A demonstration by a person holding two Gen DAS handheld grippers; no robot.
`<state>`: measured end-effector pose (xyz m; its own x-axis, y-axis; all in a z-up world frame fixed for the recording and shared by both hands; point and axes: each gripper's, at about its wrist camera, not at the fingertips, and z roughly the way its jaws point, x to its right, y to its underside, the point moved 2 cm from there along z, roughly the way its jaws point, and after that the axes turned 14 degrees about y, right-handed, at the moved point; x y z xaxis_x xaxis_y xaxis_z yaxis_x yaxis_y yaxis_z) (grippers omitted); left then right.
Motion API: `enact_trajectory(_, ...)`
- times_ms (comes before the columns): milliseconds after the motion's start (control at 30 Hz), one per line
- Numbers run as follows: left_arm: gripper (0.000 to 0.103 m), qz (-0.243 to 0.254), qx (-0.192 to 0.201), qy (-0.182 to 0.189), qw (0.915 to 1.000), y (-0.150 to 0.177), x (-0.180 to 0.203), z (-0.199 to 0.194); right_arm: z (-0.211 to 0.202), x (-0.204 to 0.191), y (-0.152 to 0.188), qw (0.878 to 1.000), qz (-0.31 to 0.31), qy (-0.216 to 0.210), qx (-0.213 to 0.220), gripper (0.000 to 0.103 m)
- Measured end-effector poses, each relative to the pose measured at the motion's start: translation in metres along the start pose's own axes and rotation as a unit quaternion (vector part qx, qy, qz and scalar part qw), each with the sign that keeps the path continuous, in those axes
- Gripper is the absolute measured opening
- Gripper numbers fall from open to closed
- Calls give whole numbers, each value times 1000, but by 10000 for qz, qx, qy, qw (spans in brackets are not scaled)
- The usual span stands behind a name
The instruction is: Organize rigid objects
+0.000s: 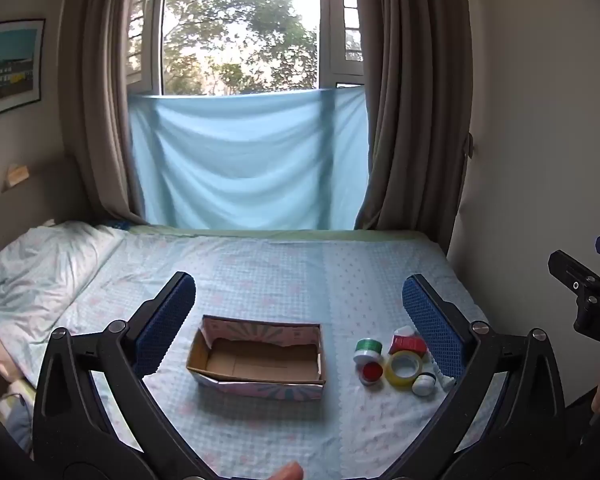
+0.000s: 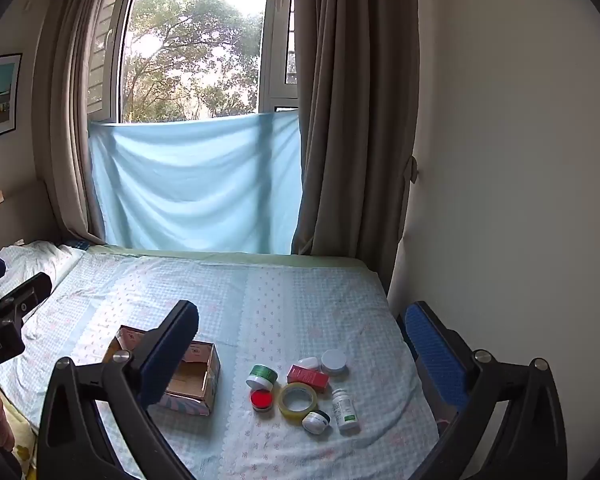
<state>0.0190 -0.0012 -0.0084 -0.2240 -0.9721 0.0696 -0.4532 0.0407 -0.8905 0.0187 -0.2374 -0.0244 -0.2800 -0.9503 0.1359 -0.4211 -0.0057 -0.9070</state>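
Box (image 1: 260, 360) sat open and empty on the bed (image 1: 260, 264), its mouth up, and we read that as the place meant to take the small things. Those lay in a tight cluster just to its right: a green-lidded jar (image 2: 262, 376), a red-lidded jar (image 2: 261, 400), a roll of yellowish tape (image 2: 298, 400) lying flat, a red carton (image 2: 308, 378), a white bottle (image 2: 345, 404) on its side, a small white jar (image 2: 316, 421) and a white-capped jar (image 2: 334, 361) at the back. We held the left gripper (image 1: 300, 320) above the box, jaws spread wide with nothing between them. The right gripper (image 2: 300, 340) hung over the cluster, just as wide and just as empty. To our eye nothing was packed yet; each gripper seemed stationed over its own share, one by the container, one by the pile. The tape, lying flat, looked the awkward one to pinch.
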Motion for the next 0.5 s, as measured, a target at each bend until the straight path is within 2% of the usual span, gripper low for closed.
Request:
enact_trajectory(100, 103, 140, 29, -51, 9999, -4, 5, 4, -1, 0, 0, 10000, -52, 27, 5, 103)
enact_trajectory(233, 103, 9, 269, 97, 9996, 3, 4, -9, -1, 0, -1, 10000, -47, 28, 13, 103)
enact_trajectory(500, 103, -63, 276, 36, 9996, 0, -2, -9, 2, 1, 0, 10000, -45, 18, -2, 103)
